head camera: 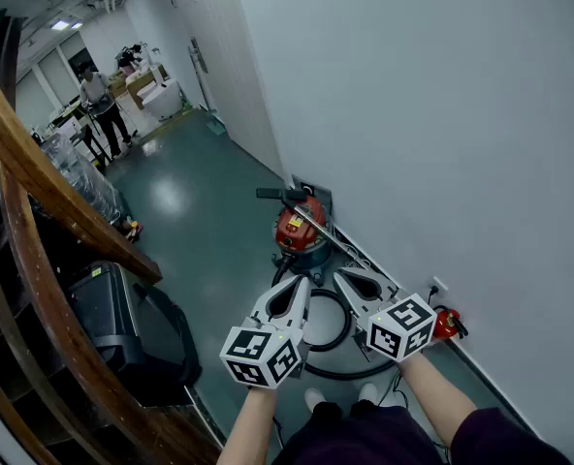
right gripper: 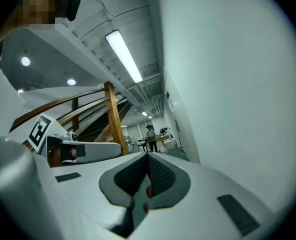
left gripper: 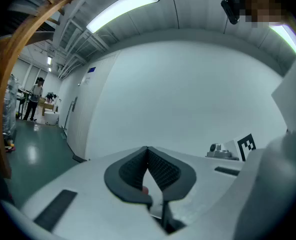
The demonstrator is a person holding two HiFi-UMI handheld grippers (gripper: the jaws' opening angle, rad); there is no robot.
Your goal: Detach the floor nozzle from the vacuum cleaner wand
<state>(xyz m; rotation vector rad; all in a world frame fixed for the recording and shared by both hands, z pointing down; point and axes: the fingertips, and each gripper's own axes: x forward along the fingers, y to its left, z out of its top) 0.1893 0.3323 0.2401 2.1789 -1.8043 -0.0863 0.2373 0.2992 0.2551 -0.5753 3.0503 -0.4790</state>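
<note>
The red canister vacuum cleaner (head camera: 299, 227) stands on the green floor against the white wall. Its metal wand (head camera: 332, 234) leans across it, with a black head (head camera: 271, 194) at the far end that looks like the floor nozzle. A black hose (head camera: 337, 329) loops on the floor below my hands. My left gripper (head camera: 303, 281) (left gripper: 148, 148) is shut and empty, held in the air short of the vacuum. Beside it my right gripper (head camera: 339, 275) (right gripper: 148, 155) is also shut and empty. Both point roughly level toward the vacuum, touching nothing.
A wooden stair railing (head camera: 35, 177) runs along the left, with a black case (head camera: 122, 325) on the floor below it. A small red object (head camera: 449, 324) lies by the wall at right. Far down the corridor a person (head camera: 99, 103) stands among tables.
</note>
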